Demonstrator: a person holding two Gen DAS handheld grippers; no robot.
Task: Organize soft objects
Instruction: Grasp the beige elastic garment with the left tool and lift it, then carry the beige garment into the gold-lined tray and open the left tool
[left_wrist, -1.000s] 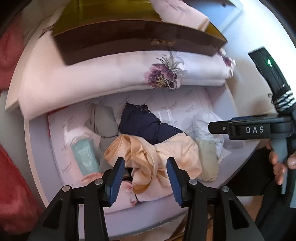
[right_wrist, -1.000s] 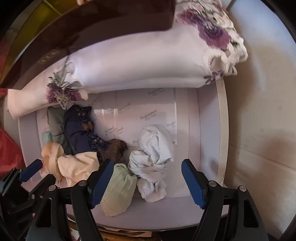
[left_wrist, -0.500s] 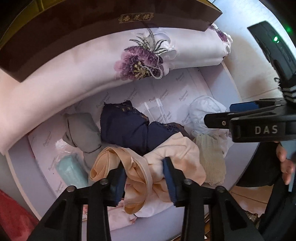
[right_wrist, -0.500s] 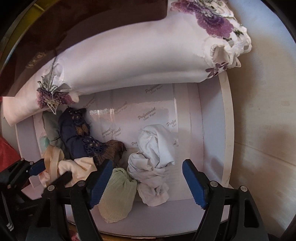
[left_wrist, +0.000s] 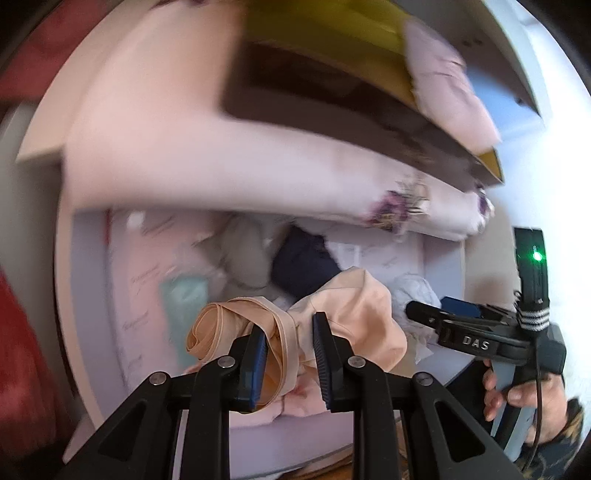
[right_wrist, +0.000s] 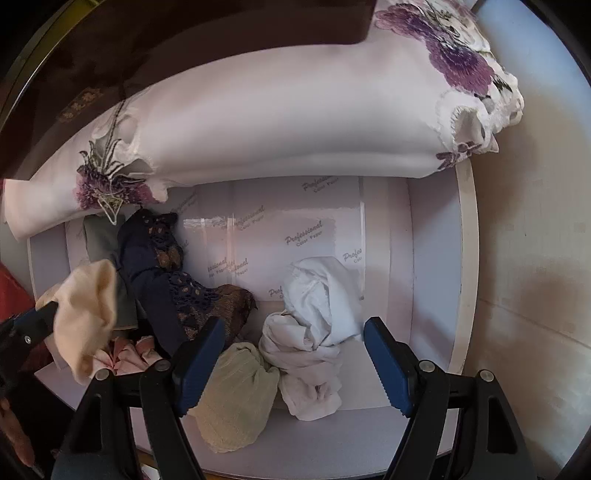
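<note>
A peach garment (left_wrist: 351, 306) hangs bunched between the pads of my left gripper (left_wrist: 288, 332), whose jaws are closing and pinch its folded band. It is lifted slightly above the pile in the white drawer (right_wrist: 461, 258); the right wrist view shows it (right_wrist: 88, 306) at the left. My right gripper (right_wrist: 293, 325) points down, open, over a crumpled white garment (right_wrist: 317, 295), not touching it. Beside it lie a pale green garment (right_wrist: 236, 395), a navy lace garment (right_wrist: 155, 266), a grey one (right_wrist: 99, 240) and a pink one (right_wrist: 125, 354).
A folded white cloth with purple flowers (right_wrist: 295, 122) overhangs the drawer's back. A dark brown and yellow box (left_wrist: 332, 92) rests on it. A teal packet (left_wrist: 184, 302) lies on printed liner paper (right_wrist: 295, 232). Red fabric (left_wrist: 22, 350) hangs at the left.
My left gripper has closed on the peach garment and swung sideways, pulling it up off the pile. The right gripper has stayed open over the white garment.
</note>
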